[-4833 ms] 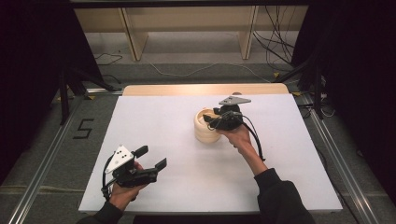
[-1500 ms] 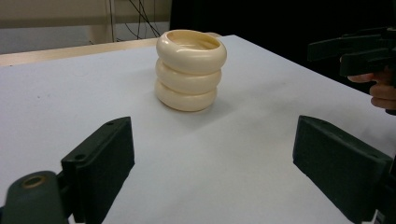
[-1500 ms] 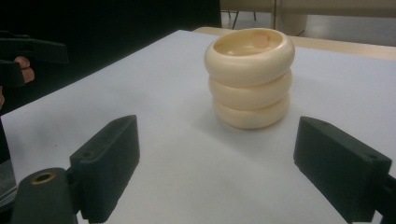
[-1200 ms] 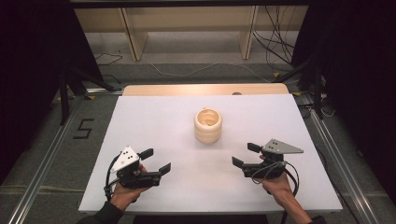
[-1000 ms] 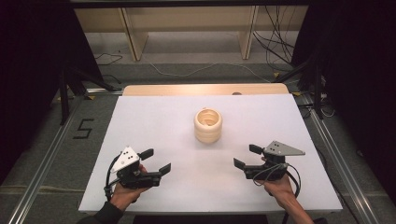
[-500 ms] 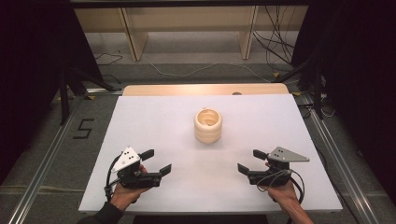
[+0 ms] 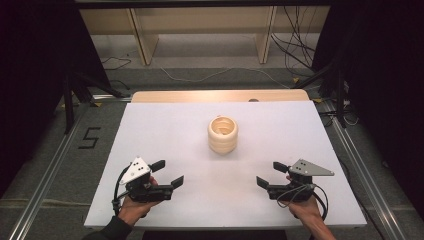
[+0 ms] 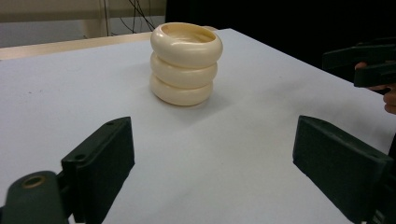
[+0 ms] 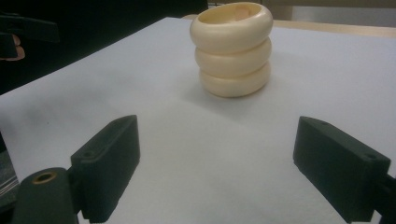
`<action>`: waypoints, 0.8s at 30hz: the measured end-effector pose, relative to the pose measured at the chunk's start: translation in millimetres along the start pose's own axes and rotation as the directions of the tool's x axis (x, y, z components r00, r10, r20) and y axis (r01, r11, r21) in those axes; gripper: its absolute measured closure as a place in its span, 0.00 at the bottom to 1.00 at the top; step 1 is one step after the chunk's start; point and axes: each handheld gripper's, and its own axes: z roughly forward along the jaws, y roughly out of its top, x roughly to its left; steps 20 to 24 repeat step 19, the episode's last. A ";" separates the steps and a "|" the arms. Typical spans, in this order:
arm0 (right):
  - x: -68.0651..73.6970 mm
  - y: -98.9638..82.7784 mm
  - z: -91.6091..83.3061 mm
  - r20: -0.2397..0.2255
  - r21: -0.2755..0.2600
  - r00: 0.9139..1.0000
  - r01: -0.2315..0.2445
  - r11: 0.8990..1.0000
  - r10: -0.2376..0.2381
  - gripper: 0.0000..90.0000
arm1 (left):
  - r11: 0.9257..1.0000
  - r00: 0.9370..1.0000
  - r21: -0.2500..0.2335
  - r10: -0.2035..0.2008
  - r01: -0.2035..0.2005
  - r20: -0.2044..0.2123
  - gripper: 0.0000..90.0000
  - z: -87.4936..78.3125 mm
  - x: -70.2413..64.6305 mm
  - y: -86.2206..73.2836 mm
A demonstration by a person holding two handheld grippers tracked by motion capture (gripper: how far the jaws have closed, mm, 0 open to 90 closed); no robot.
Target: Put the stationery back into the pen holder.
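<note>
The white bench (image 7: 165,125) carried nothing between the grippers and the cream ringed cup (image 7: 223,135), which stood upright near its centre, long axis vertical, mouth up. The left gripper (image 7: 167,173) sat at seven o'clock from it, the right gripper (image 7: 271,174) at five o'clock, both well apart from it with jaws spread and empty. The cup's inside was hard to make out.
</note>
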 end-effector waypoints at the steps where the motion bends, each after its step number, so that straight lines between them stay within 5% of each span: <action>1: 0.0 0.1 0.1 0.000 0.000 1.000 0.001 1.000 -0.001 0.17 | 1.000 1.000 0.000 0.000 0.000 0.000 0.13 0.1 -0.1 0.0; 24: -0.7 1.4 -0.1 0.006 -0.006 1.000 0.003 1.000 -0.003 0.17 | 1.000 1.000 0.000 0.003 -0.003 -0.001 0.13 0.4 -0.2 0.0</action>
